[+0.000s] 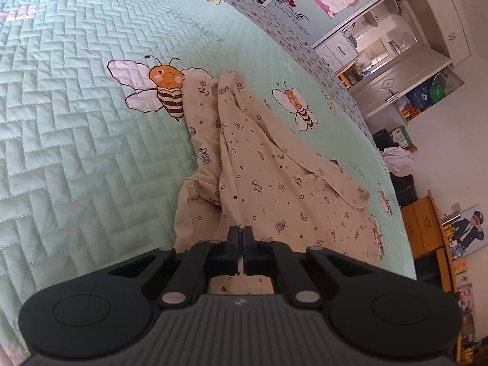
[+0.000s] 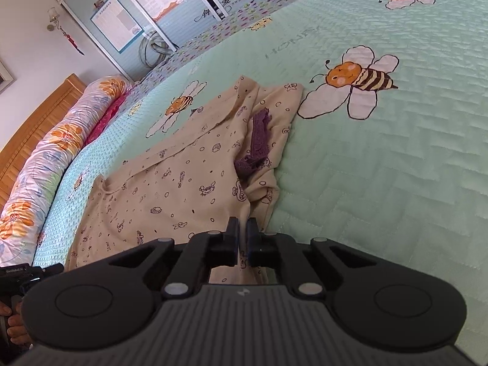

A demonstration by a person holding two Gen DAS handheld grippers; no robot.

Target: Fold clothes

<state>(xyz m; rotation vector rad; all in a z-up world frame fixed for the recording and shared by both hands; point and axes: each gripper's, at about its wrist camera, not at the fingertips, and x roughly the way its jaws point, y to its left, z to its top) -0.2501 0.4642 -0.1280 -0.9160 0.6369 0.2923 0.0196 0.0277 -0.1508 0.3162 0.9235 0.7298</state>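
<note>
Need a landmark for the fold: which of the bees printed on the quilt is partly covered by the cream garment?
The big orange-faced bee: the cream garment overlaps its striped body. The smaller bee lies fully uncovered beside the garment.

Left gripper [image 1: 243, 228] and right gripper [image 2: 243, 221] both point downward, jaws closed together on cloth.
</note>
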